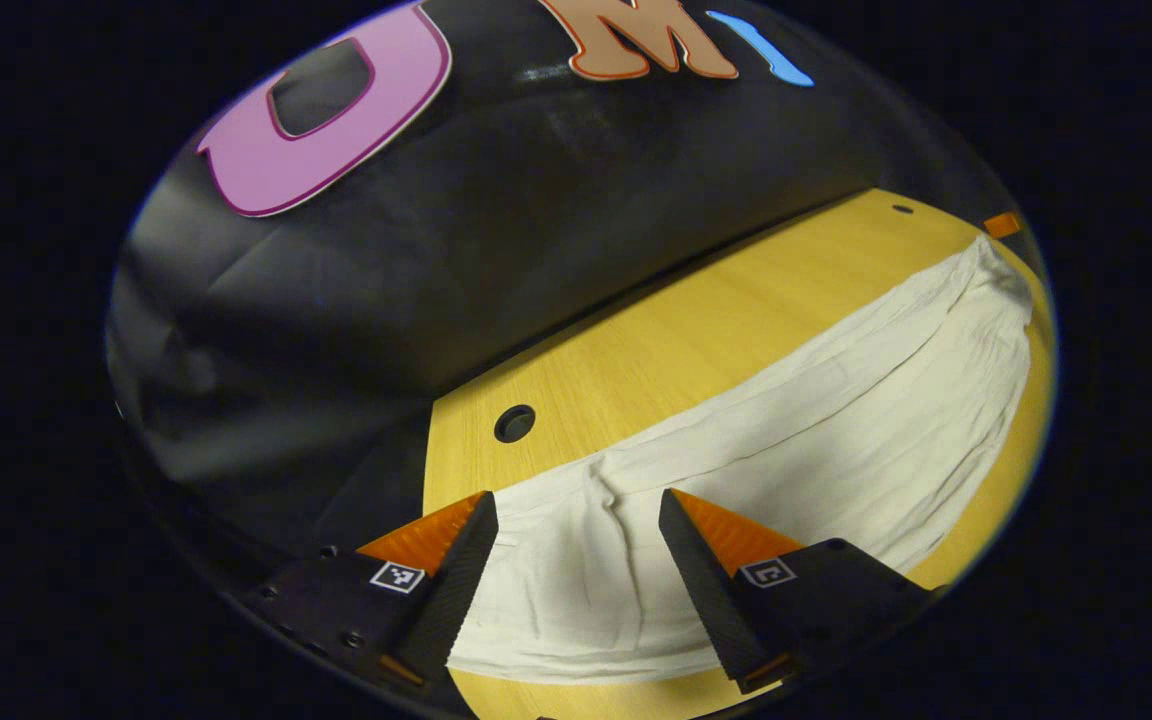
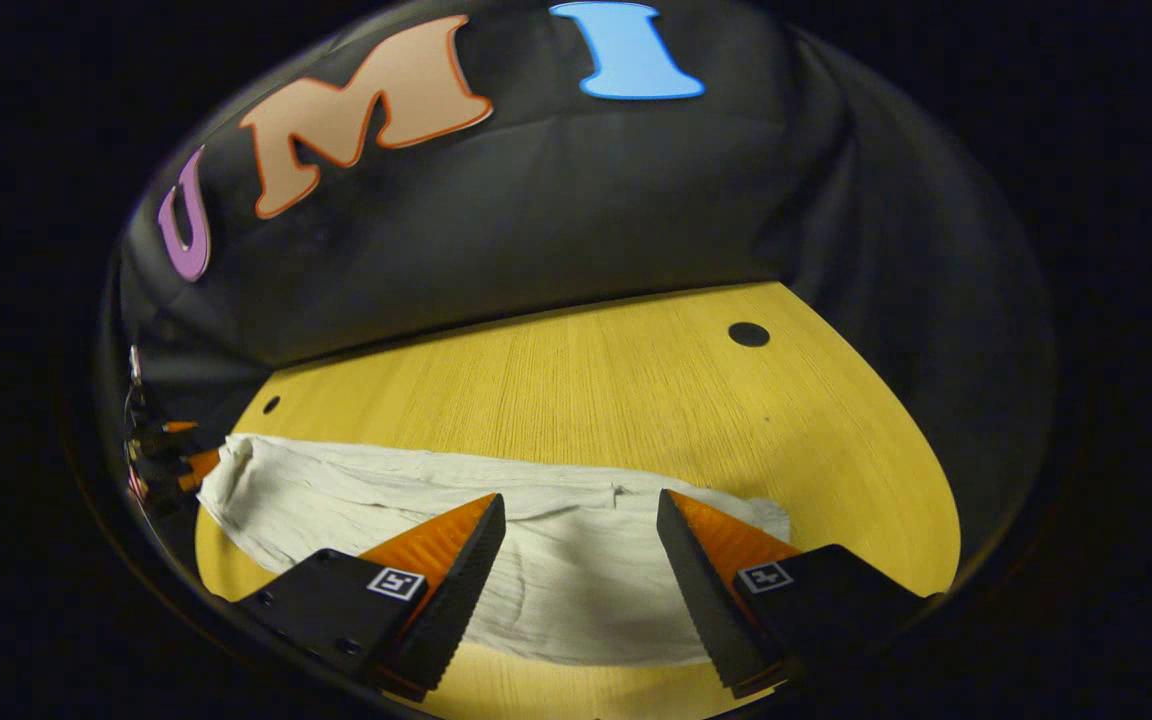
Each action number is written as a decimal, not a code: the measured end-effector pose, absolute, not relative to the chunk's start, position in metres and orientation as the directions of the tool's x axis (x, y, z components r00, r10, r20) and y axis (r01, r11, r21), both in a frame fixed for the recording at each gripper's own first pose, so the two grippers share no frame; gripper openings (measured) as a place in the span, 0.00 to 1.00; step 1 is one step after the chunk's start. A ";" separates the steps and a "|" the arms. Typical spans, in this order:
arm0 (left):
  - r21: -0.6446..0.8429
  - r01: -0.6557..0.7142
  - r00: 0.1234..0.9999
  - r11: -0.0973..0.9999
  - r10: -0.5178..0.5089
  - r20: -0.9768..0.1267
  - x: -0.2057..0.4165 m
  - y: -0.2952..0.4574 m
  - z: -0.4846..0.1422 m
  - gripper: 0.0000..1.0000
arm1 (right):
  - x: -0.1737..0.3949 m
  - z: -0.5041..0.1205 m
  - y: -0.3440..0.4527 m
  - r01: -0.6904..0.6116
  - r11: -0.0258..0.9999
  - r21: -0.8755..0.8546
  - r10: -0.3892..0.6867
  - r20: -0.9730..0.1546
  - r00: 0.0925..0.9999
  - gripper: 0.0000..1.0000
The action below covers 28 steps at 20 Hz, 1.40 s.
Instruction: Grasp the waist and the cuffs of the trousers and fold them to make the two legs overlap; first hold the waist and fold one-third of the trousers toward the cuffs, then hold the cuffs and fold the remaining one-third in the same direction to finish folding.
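Observation:
White trousers (image 1: 796, 440) lie flat and stretched out on a yellow wooden table (image 1: 636, 350). In the left gripper view my left gripper (image 1: 577, 497) is open, hovering over the near end of the cloth, with a crease between its fingers. From there the trousers run off to the upper right, where a bit of the other gripper (image 1: 1002, 224) shows at the far end. In the right gripper view my right gripper (image 2: 579, 498) is open above the right end of the trousers (image 2: 386, 490). The other gripper (image 2: 168, 462) sits at their left end. Which end is the waist I cannot tell.
The table (image 2: 636, 400) has round cable holes (image 1: 514, 423) (image 2: 748, 334) behind the trousers. The black booth wall (image 2: 556, 200) rises right behind the table's far edge. Bare tabletop lies between the cloth and the wall.

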State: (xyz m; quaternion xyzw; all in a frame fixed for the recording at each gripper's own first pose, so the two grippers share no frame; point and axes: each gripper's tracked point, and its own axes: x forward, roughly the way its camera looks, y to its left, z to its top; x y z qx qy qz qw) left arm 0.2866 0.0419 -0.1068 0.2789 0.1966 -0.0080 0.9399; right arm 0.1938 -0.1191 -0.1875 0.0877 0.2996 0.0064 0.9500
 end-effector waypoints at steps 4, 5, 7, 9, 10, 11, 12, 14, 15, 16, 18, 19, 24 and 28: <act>0.500 0.216 0.925 0.838 -0.012 -0.380 0.230 -0.004 -0.091 0.97 | 0.154 -0.180 -0.157 0.148 0.953 0.266 0.028 -0.563 0.826 0.97; 0.495 0.232 0.925 0.837 -0.033 -0.379 0.218 -0.011 -0.089 0.97 | 0.145 -0.182 -0.165 0.174 0.945 0.277 0.015 -0.567 0.823 0.97; 0.466 0.248 0.926 0.849 -0.066 -0.372 0.195 -0.028 -0.086 0.97 | 0.130 -0.189 -0.180 0.227 0.927 0.300 -0.013 -0.577 0.817 0.96; 0.442 0.237 0.932 0.865 -0.074 -0.355 0.177 -0.038 -0.080 0.97 | 0.117 -0.198 -0.190 0.281 0.899 0.336 -0.034 -0.586 0.809 0.97; 0.432 0.229 0.935 0.873 -0.073 -0.348 0.168 -0.040 -0.078 0.97 | 0.112 -0.204 -0.195 0.305 0.885 0.351 -0.045 -0.589 0.807 0.97; 0.417 0.222 0.938 0.881 -0.076 -0.339 0.159 -0.042 -0.077 0.97 | 0.108 -0.210 -0.198 0.329 0.871 0.364 -0.055 -0.595 0.802 0.97; 0.401 0.218 0.938 0.890 -0.078 -0.337 0.151 -0.047 -0.077 0.97 | 0.105 -0.217 -0.201 0.348 0.857 0.380 -0.058 -0.599 0.798 0.96; 0.374 0.197 0.942 0.906 -0.069 -0.329 0.136 -0.050 -0.078 0.97 | 0.102 -0.230 -0.206 0.381 0.829 0.409 -0.065 -0.606 0.793 0.92; 0.362 0.182 0.946 0.914 -0.063 -0.317 0.129 -0.052 -0.075 0.97 | 0.101 -0.238 -0.209 0.399 0.817 0.417 -0.074 -0.610 0.789 0.92; 0.350 0.168 0.950 0.921 -0.057 -0.306 0.125 -0.054 -0.071 0.97 | 0.102 -0.244 -0.211 0.414 0.804 0.426 -0.078 -0.616 0.784 0.92; 0.332 0.130 0.960 0.934 -0.035 -0.278 0.115 -0.057 -0.064 0.97 | 0.104 -0.258 -0.214 0.448 0.777 0.443 -0.090 -0.626 0.775 0.97; 0.323 0.116 0.964 0.939 -0.028 -0.266 0.108 -0.060 -0.063 0.98 | 0.103 -0.263 -0.216 0.460 0.765 0.450 -0.095 -0.628 0.772 0.97; 0.307 0.065 0.971 0.949 0.011 -0.240 0.091 -0.067 -0.057 0.97 | 0.107 -0.272 -0.222 0.479 0.748 0.460 -0.121 -0.615 0.780 0.96; 0.268 0.017 0.975 0.963 0.044 -0.220 0.083 -0.069 -0.053 0.97 | 0.113 -0.276 -0.220 0.472 0.758 0.449 -0.137 -0.599 0.789 0.92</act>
